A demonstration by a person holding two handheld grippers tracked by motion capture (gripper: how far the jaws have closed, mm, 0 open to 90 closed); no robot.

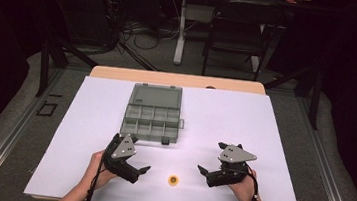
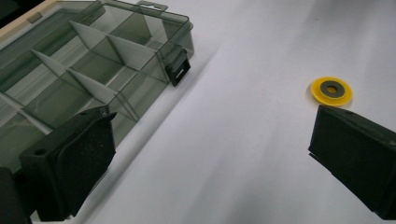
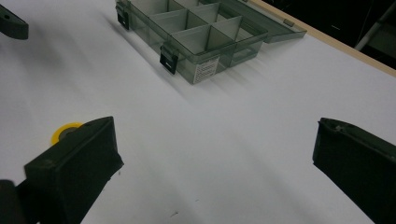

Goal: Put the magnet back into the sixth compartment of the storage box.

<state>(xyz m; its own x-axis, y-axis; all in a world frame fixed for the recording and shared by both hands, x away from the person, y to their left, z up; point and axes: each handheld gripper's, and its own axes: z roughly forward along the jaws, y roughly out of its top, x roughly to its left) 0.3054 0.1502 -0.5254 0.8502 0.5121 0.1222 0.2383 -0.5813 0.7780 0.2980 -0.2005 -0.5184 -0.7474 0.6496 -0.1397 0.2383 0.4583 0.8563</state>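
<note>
A: Where did the yellow ring (image 1: 173, 180) lie?

B: Flat on the table (image 1: 263, 139), near its front edge, between the left gripper (image 1: 135, 170) and the right gripper (image 1: 207, 175). Both had jaws spread wide, holding nothing.

A: Open room?

B: Bare sheet separated the ring from the open box (image 1: 151, 121) nearer the back edge.

Small yellow disc (image 1: 173, 180) with a dark grey ring round a centre hole (image 2: 331, 90), lying flat on the white desk (image 1: 263, 139) near its front edge. Well apart from it, farther back, a smoky transparent compartment box (image 1: 152, 120), lid swung open and flat, dividers upright, two black latches on the front wall.
</note>
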